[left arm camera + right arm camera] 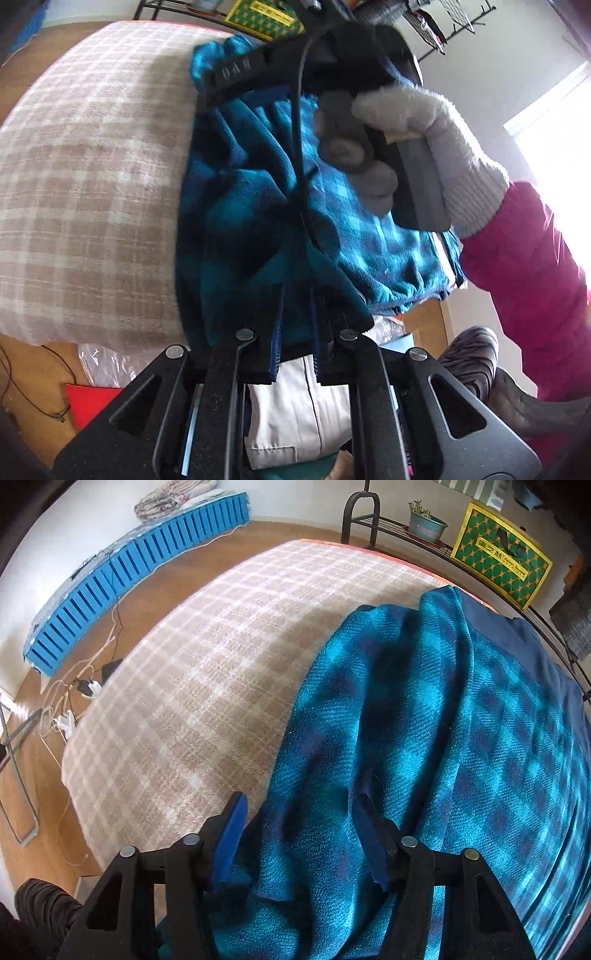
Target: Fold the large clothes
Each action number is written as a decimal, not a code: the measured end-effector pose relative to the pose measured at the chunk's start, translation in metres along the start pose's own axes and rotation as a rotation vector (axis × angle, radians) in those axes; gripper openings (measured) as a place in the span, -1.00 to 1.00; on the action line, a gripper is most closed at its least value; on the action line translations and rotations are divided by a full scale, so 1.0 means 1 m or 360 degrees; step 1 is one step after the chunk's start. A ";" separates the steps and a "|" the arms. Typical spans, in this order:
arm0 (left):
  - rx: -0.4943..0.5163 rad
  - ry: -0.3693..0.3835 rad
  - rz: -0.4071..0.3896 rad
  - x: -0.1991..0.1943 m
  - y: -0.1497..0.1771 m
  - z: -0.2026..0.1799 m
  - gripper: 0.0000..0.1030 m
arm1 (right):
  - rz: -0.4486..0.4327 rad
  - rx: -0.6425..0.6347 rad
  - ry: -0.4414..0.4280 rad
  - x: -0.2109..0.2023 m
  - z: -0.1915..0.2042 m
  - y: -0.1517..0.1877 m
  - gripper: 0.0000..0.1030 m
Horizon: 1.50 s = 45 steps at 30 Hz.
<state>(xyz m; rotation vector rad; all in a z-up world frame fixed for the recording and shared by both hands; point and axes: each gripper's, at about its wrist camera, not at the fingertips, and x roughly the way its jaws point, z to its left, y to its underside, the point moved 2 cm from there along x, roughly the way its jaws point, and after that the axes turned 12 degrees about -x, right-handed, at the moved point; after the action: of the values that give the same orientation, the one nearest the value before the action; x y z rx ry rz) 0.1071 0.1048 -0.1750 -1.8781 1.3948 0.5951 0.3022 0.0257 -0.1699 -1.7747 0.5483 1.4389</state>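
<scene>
A teal and dark blue plaid fleece garment (258, 229) hangs bunched over the right part of a beige checked bed cover (92, 166). My left gripper (295, 354) is shut on a fold of its edge. The other gripper, held by a gloved hand (424, 122), is above the garment in the left wrist view. In the right wrist view the garment (443, 738) drapes over the cover (221, 664). My right gripper (306, 834) has its jaws apart with cloth bunched between the blue pads (232, 830).
A black metal rack (369, 517) with a potted plant (424, 524) and a yellow-green box (502, 557) stands behind the bed. A blue slatted frame (129, 579) and cables (81, 686) lie on the wooden floor at left. A red item (92, 402) lies below.
</scene>
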 end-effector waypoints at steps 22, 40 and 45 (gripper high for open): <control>0.0027 -0.0442 -0.0014 0.031 0.005 0.030 -0.97 | -0.0224 0.0217 -0.0268 -0.022 -0.040 -0.024 -0.69; 0.0054 -0.0433 -0.0012 0.046 0.002 0.009 -0.96 | -0.0305 0.0637 -0.0237 -0.023 -0.151 0.007 0.16; 0.0101 -0.0495 0.0010 0.059 0.008 0.004 -0.96 | -0.0267 0.0648 -0.0276 0.009 -0.160 -0.010 -0.34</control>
<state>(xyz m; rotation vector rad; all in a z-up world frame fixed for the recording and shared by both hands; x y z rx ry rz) 0.1180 0.0697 -0.2224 -1.6494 1.2016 0.7986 0.4114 -0.0914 -0.1649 -1.3292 0.5424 1.2468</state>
